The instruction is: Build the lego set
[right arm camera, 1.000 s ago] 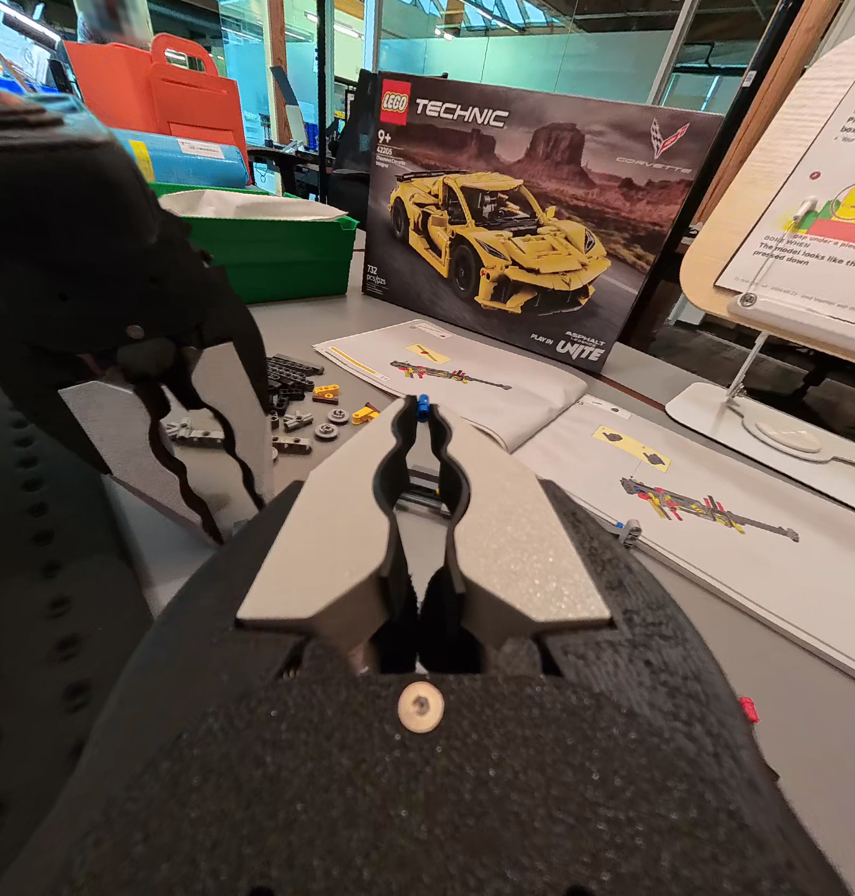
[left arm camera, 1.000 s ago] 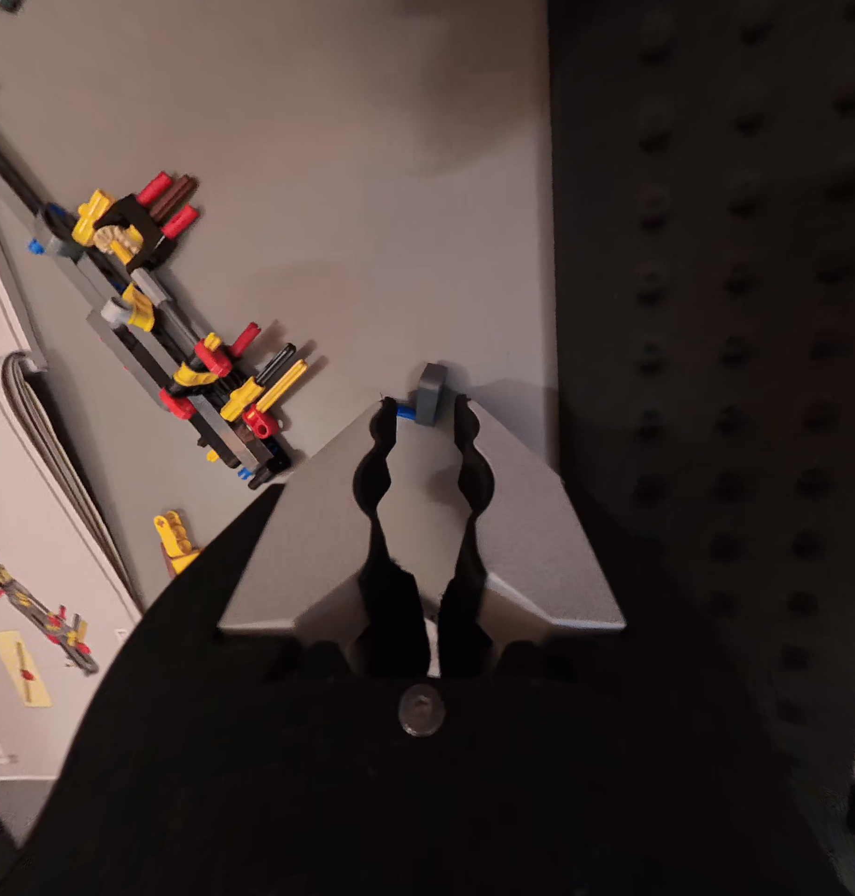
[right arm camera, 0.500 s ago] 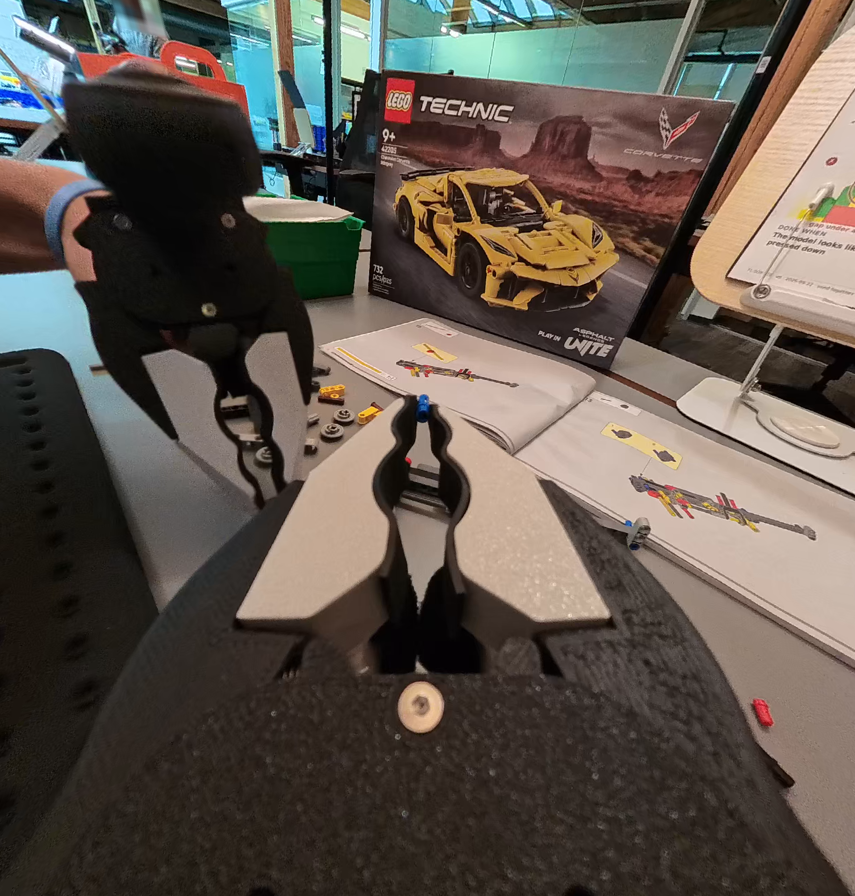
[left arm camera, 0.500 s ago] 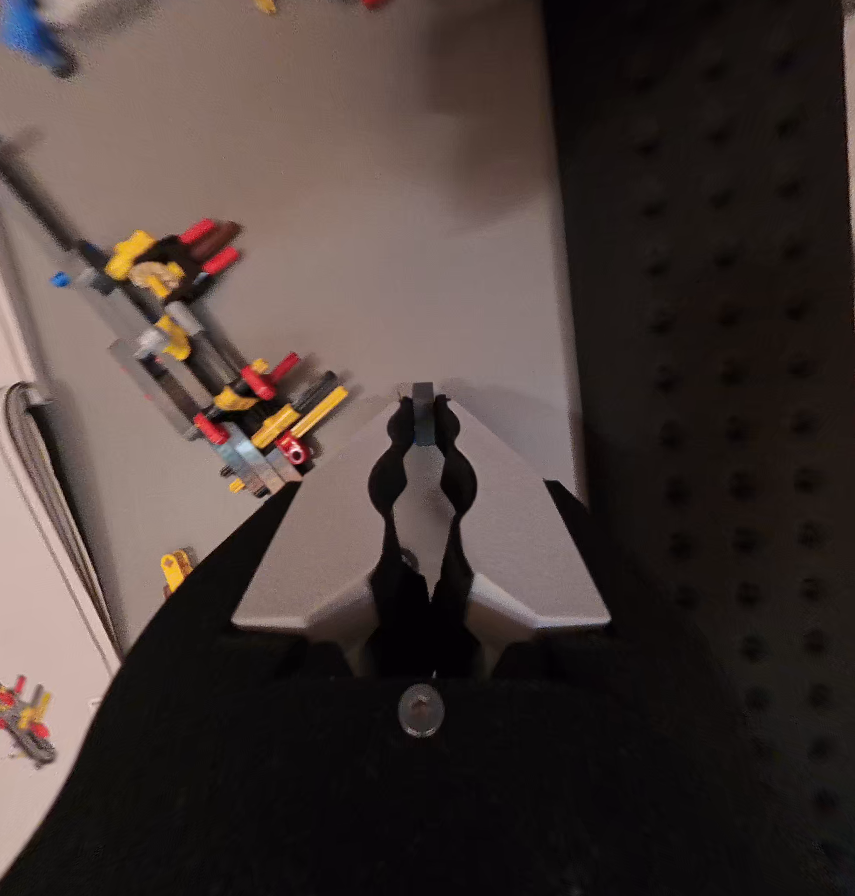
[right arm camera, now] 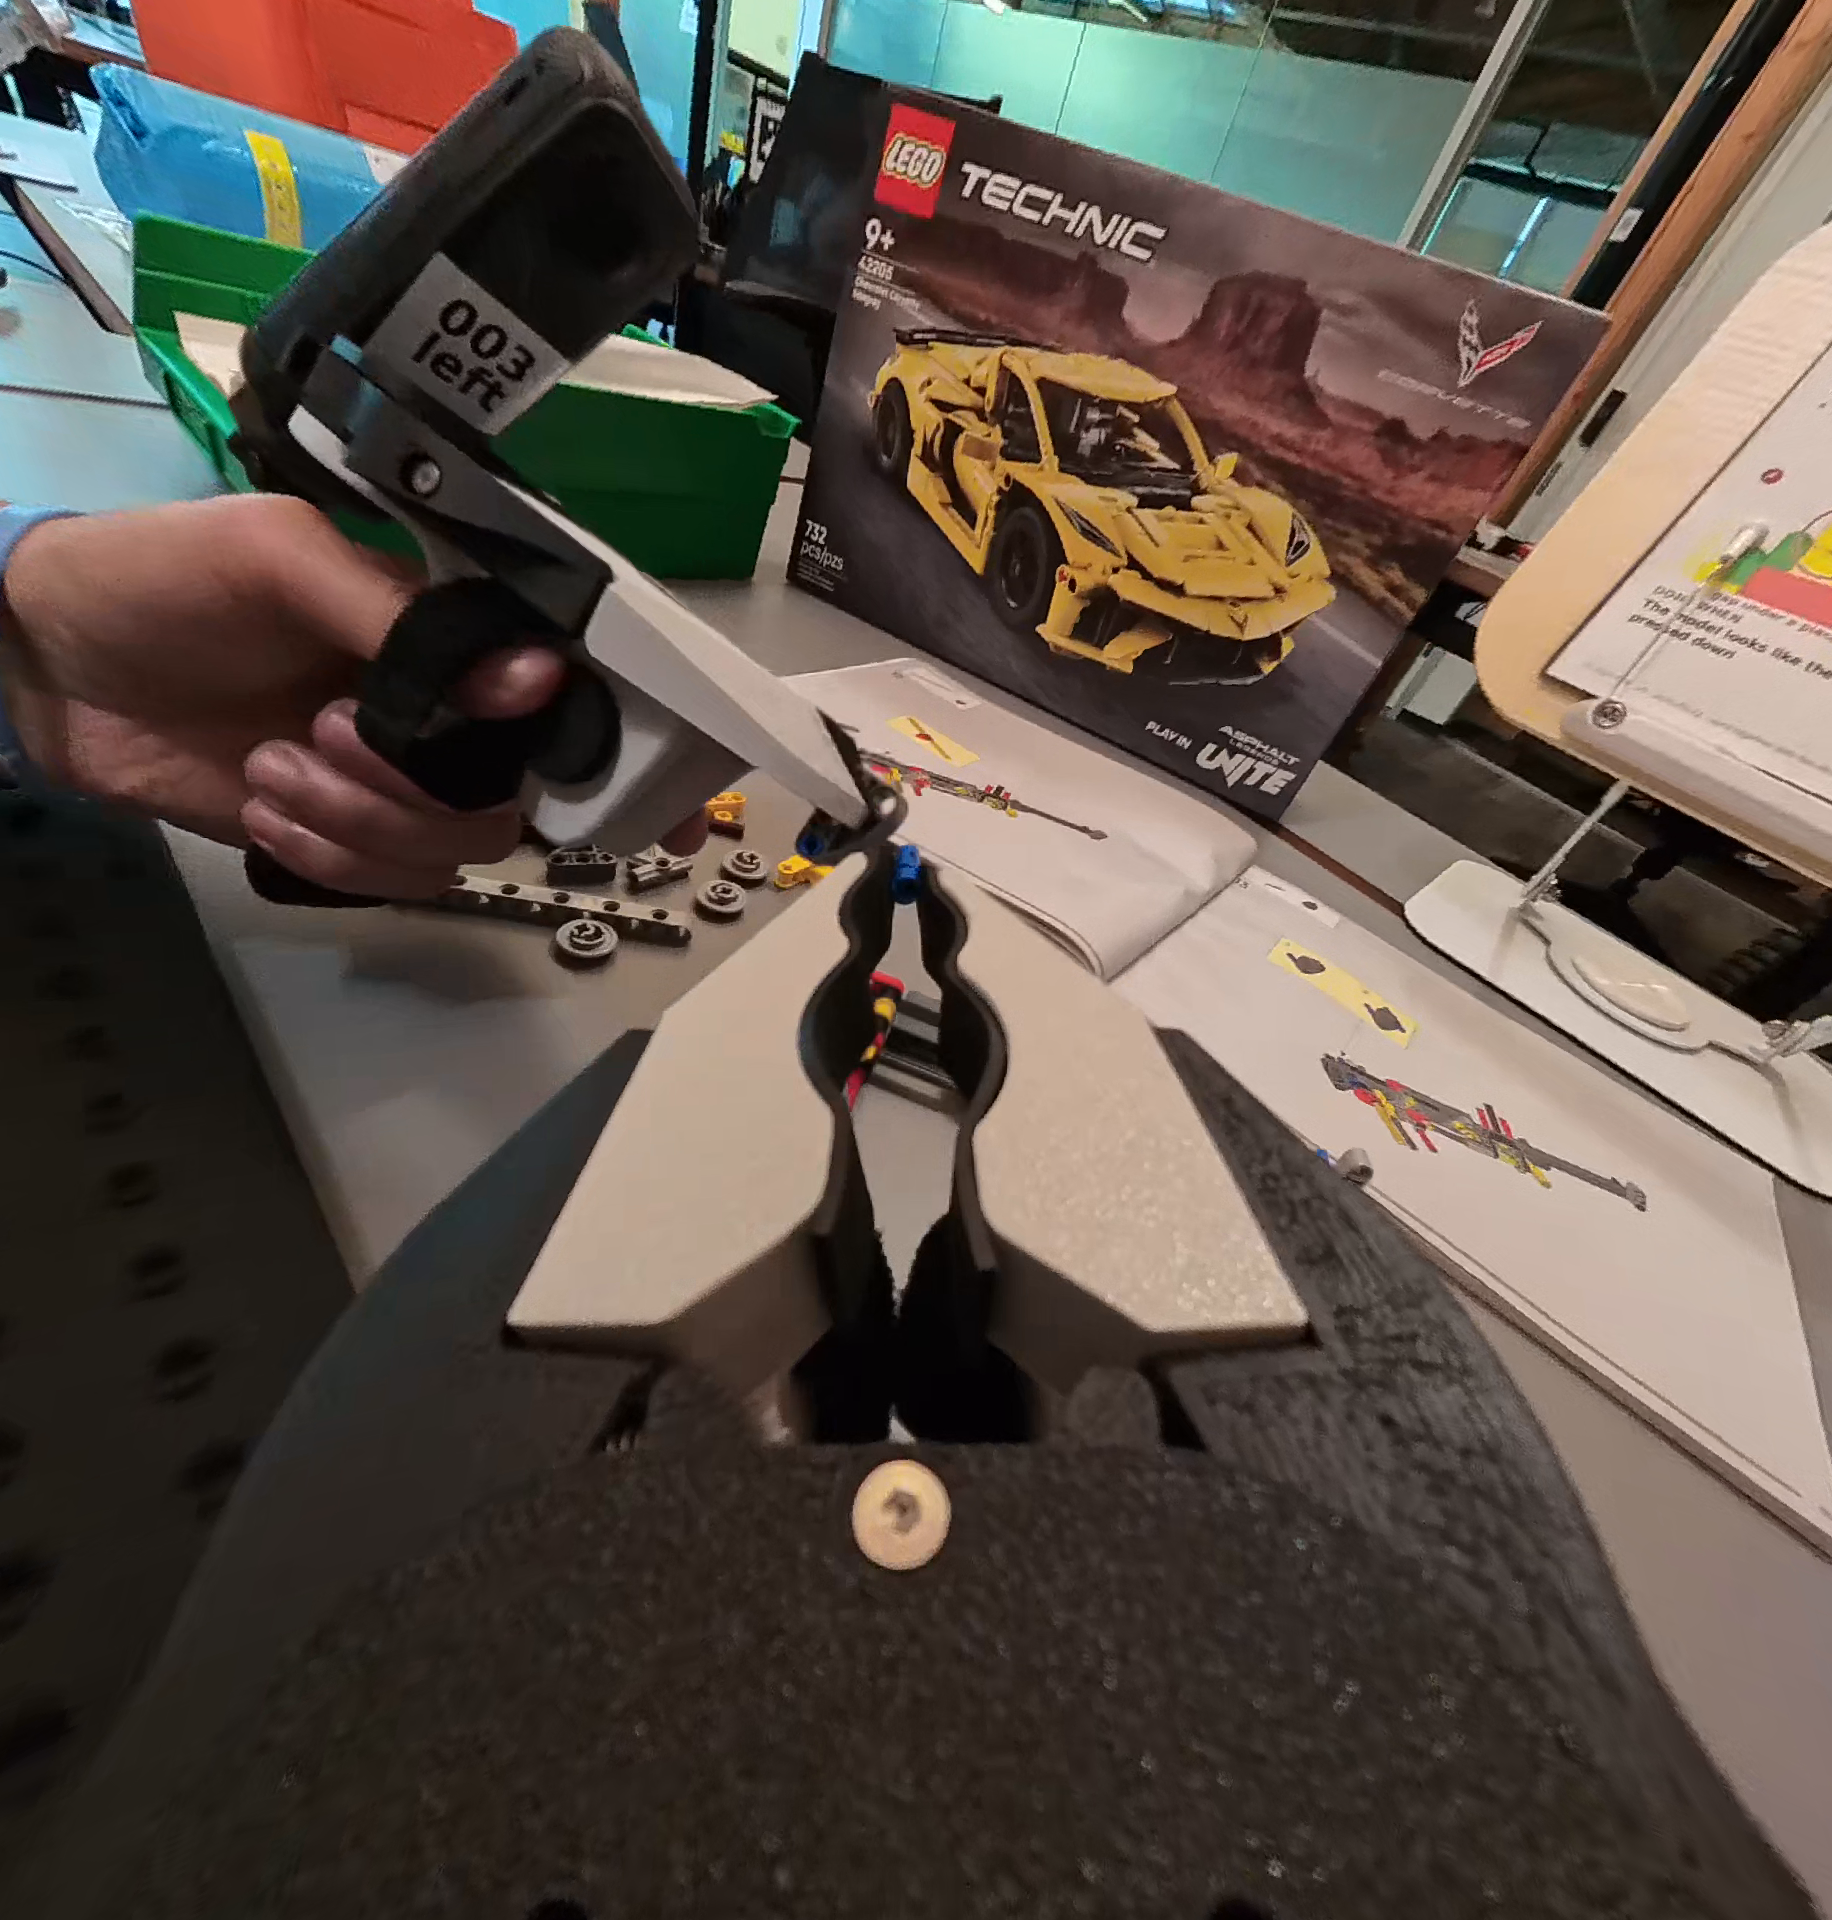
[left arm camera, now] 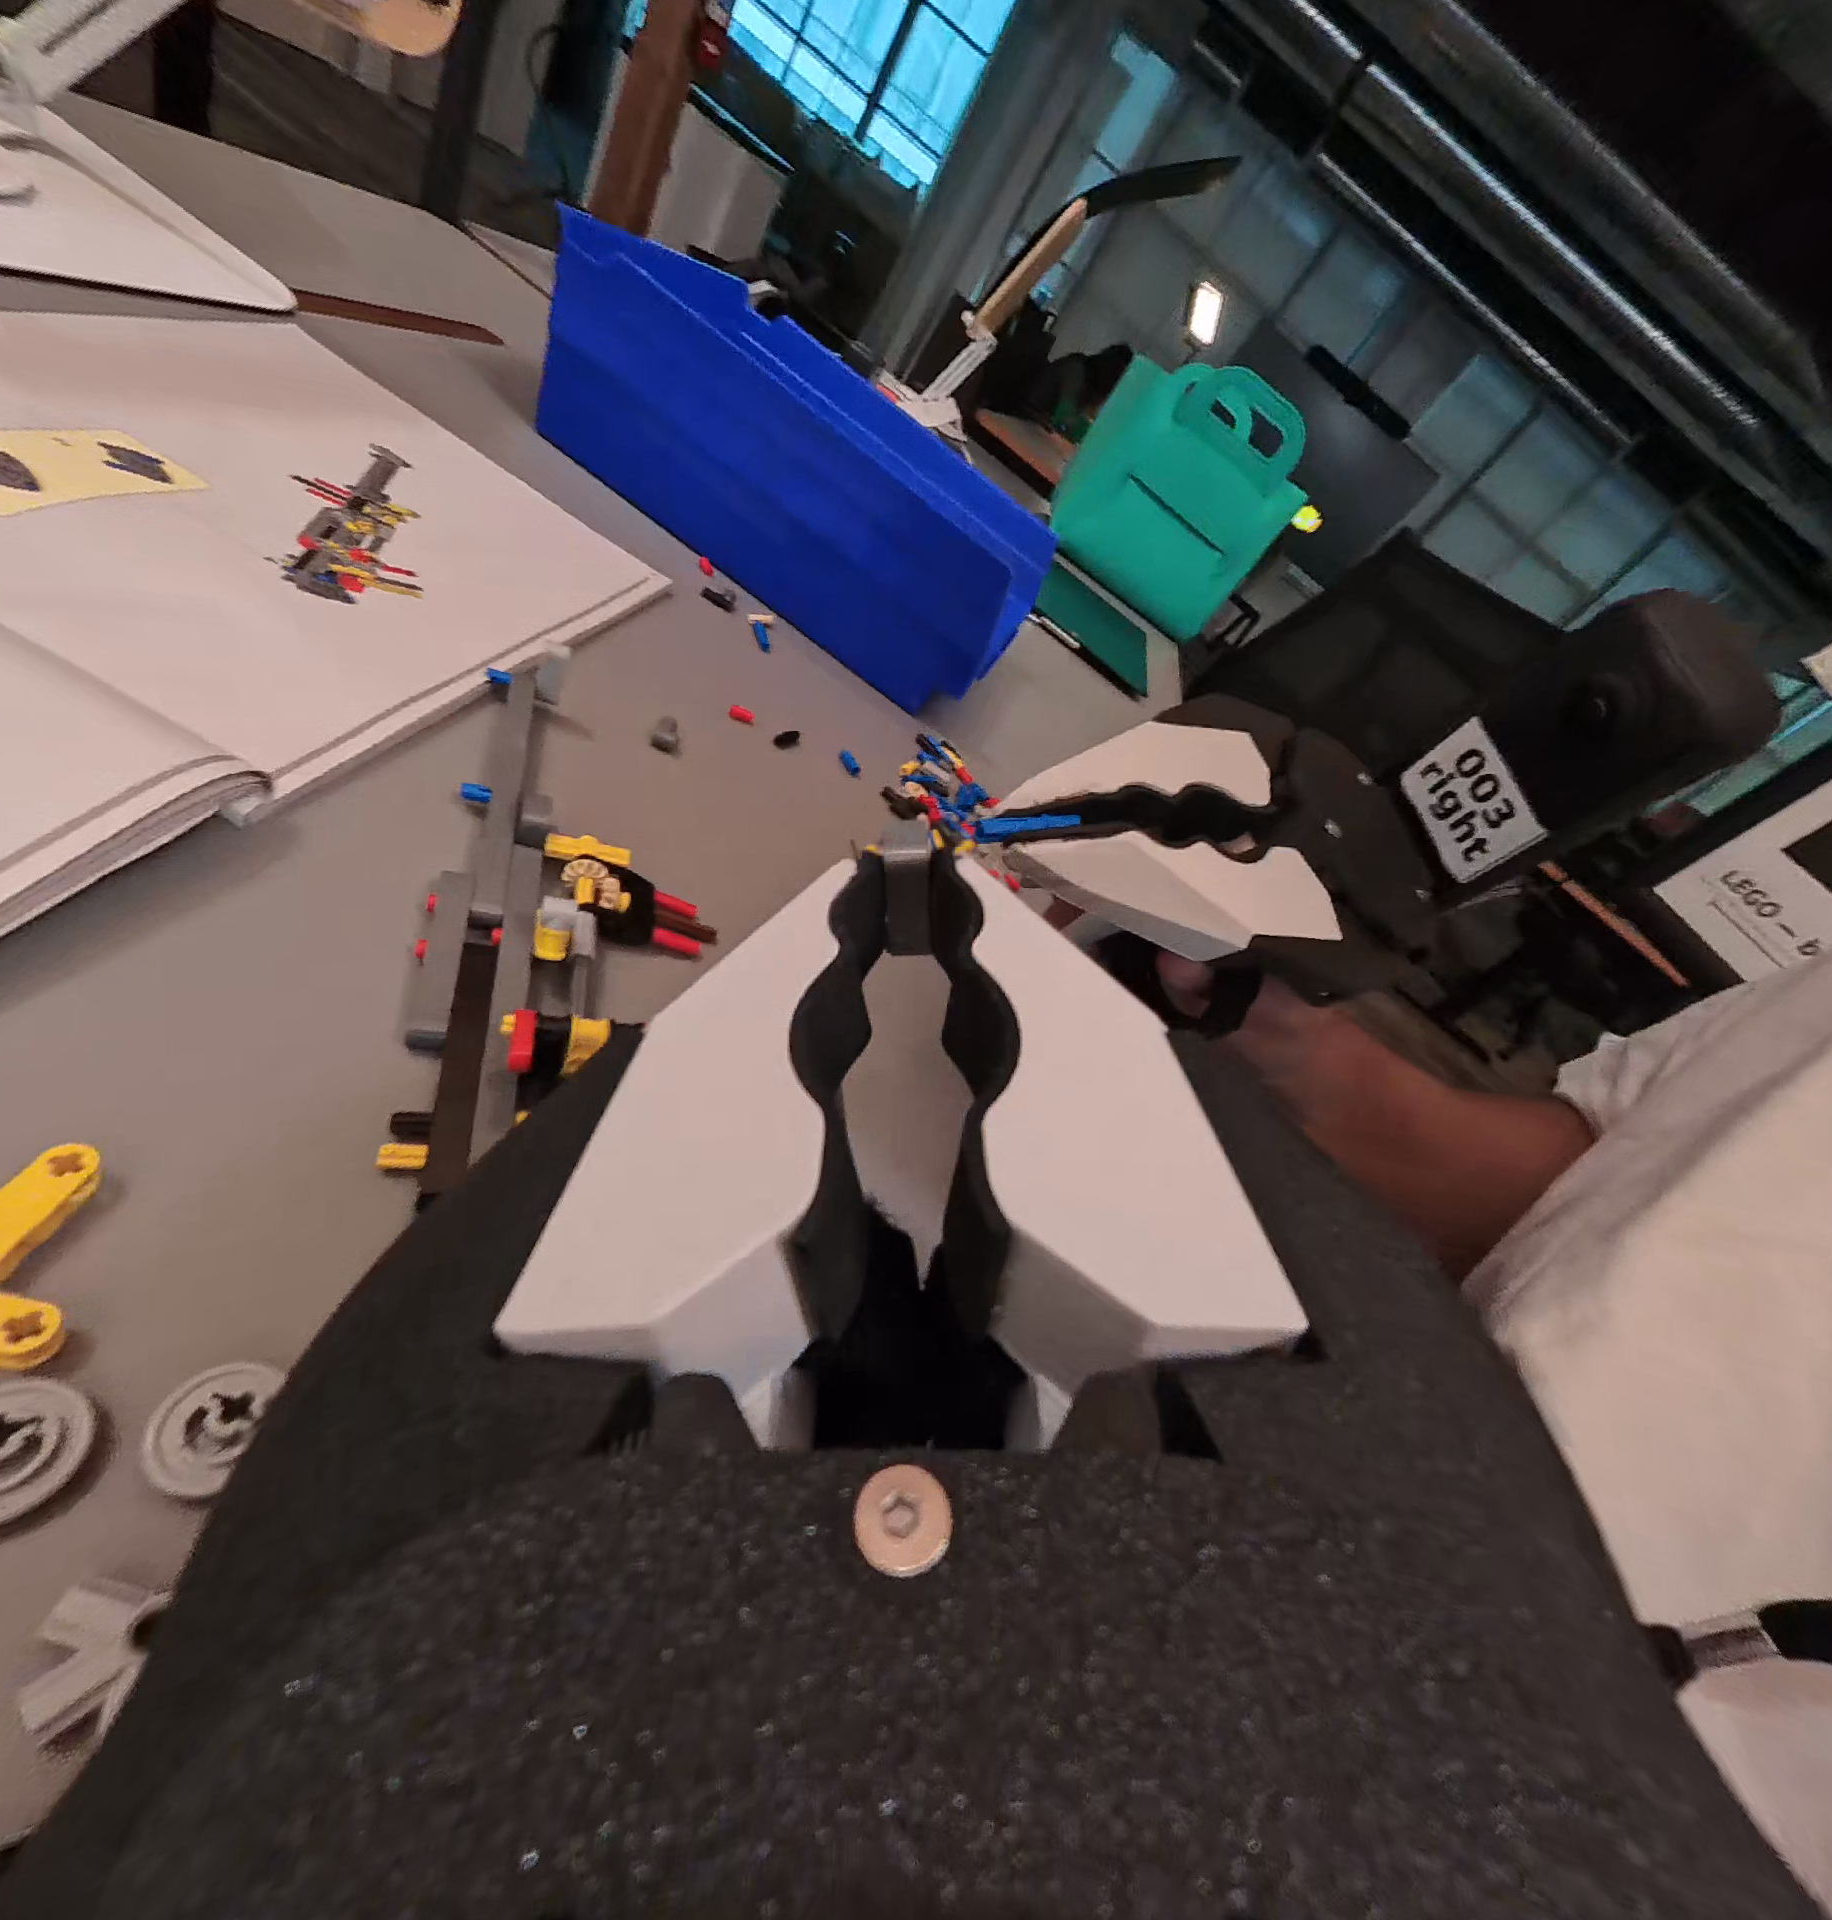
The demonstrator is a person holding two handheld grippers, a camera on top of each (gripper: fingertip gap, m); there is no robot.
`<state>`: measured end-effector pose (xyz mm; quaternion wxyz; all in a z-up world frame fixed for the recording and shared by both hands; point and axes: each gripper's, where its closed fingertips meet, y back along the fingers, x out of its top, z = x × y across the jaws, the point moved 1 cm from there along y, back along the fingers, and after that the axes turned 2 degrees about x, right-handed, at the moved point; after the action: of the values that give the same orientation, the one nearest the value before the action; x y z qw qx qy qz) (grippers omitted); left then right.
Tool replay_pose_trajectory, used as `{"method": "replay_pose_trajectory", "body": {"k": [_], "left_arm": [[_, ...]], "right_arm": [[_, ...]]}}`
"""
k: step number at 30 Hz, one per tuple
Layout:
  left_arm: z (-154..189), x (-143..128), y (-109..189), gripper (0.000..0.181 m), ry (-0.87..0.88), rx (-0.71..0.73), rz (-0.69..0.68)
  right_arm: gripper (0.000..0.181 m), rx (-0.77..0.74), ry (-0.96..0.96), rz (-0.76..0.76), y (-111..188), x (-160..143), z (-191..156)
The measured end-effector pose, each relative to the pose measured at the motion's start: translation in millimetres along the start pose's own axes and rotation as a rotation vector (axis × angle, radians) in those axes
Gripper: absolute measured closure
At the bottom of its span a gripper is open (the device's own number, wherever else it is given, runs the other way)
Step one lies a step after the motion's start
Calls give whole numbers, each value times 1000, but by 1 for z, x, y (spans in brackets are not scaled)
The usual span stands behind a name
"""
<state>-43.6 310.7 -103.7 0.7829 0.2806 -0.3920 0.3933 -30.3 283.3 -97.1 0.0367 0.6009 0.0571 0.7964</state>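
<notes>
1. the step in hand looked like joining two small parts in the air: the left tool pinched a small grey connector piece at its tips, and the right tool pinched a blue pin at its tips.
2. both tools were pressed nearly together, each closed on its own part; neither was spread.
3. in the left wrist view the right tool came in from the right, with the blue pin pointing at the grey piece, its end just beside it; whether they touched could not be told.
4. the next move would likely call for lining the pin up with a hole in the grey piece and pushing it straight in while the left tool braced; a slight tilt could make the pin slip.
5. the partly built grey beam assembly lay on the desk below and to the left of the left tool, apart from both tools, beside the open instruction booklet.
6. loose pins lay scattered on the desk beyond the tips.
</notes>
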Motion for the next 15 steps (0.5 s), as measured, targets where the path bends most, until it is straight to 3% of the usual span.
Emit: {"method": "replay_pose_trajectory", "body": {"k": [10,15], "left_arm": [[-2,-12,-2,175,-116,91,-120],[-31,-67,14,175,-395,315,-548]], "right_arm": [[178,-10,90,-28,-3,-2,-8],[177,-5,-9,-30,-3,-7,2]]}}
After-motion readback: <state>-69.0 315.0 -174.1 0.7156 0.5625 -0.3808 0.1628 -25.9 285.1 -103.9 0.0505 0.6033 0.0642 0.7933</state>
